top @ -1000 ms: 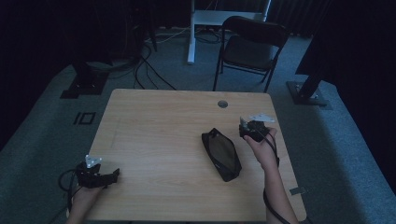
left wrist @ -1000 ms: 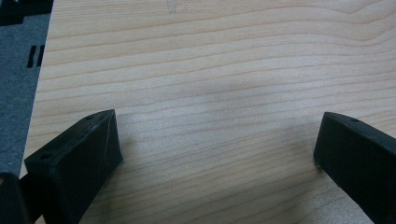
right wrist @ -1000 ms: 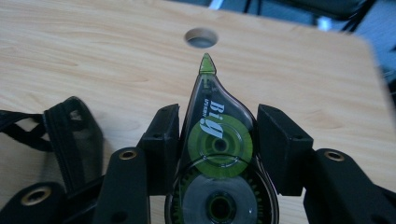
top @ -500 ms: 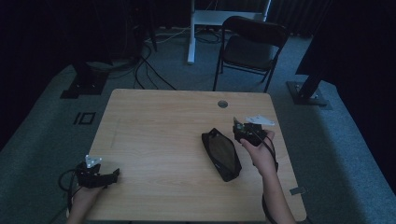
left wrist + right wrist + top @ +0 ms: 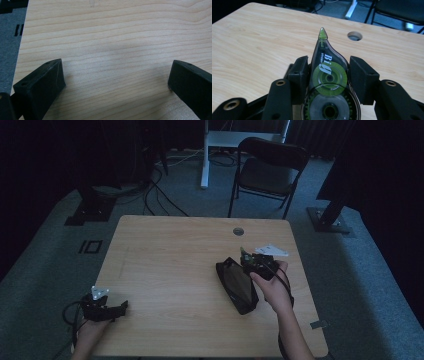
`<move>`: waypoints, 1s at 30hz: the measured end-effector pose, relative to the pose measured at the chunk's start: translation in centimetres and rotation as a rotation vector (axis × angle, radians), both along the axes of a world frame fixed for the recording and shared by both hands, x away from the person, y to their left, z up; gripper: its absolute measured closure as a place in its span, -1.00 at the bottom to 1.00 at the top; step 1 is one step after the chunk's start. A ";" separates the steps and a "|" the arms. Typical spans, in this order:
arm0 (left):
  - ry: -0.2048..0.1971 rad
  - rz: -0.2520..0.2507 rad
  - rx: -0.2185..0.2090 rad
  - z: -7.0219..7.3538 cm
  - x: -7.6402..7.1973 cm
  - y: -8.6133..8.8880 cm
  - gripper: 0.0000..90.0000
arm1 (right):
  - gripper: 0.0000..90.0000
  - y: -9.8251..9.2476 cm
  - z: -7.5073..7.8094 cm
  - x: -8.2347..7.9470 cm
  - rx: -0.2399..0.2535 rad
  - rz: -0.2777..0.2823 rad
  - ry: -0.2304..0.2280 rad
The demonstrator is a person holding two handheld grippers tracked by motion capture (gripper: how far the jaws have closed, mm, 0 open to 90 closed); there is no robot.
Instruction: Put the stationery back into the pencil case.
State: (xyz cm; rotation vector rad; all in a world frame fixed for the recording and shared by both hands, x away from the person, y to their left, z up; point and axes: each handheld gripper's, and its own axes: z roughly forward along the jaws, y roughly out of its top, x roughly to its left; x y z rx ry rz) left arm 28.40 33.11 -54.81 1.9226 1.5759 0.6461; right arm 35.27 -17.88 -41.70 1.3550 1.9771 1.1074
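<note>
Green-wheeled correction tape (image 5: 327, 82), clamped in right gripper (image 5: 257, 262) beside pouch (image 5: 237, 285) near table's (image 5: 165, 250) right edge; left gripper (image 5: 102, 305) agape, idle.

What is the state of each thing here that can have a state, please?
Green transparent correction tape dispenser: held between the jaws of the right hand-held gripper, tip pointing away, above the table.
Black fabric zip pouch: lying flat on the wooden table; open or zipped, I cannot tell.
Left hand-held gripper: open, nothing between the jaws.
Black folding chair: unfolded.
</note>
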 end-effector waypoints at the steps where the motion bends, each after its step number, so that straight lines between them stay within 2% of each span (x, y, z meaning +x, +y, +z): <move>1: -0.001 0.001 -0.001 0.0 0.0 0.0 -0.98 | 0.13 0.1 0.0 -0.1 -0.003 0.002 0.000; 9: -0.001 0.001 -0.001 0.0 0.0 0.0 -0.98 | 0.13 1.2 -0.9 -0.4 -0.012 0.030 0.019; 14: -0.001 0.002 -0.002 0.0 0.0 0.0 -0.98 | 0.13 2.1 -1.9 -0.6 -0.010 0.049 0.053; 19: -0.001 0.002 -0.002 0.0 0.0 0.0 -0.98 | 0.13 2.6 -2.7 -0.5 -0.035 0.053 0.069; 20: -0.001 0.001 -0.002 0.0 0.0 0.0 -0.98 | 0.13 2.8 -3.1 -0.5 -0.039 0.059 0.083; 28: -0.001 0.001 -0.002 0.0 0.0 0.0 -0.98 | 0.13 3.6 -4.8 -0.1 -0.067 0.044 0.130; 30: -0.001 0.001 -0.002 0.0 0.0 0.0 -0.98 | 0.13 3.6 -5.0 0.0 -0.057 0.038 0.138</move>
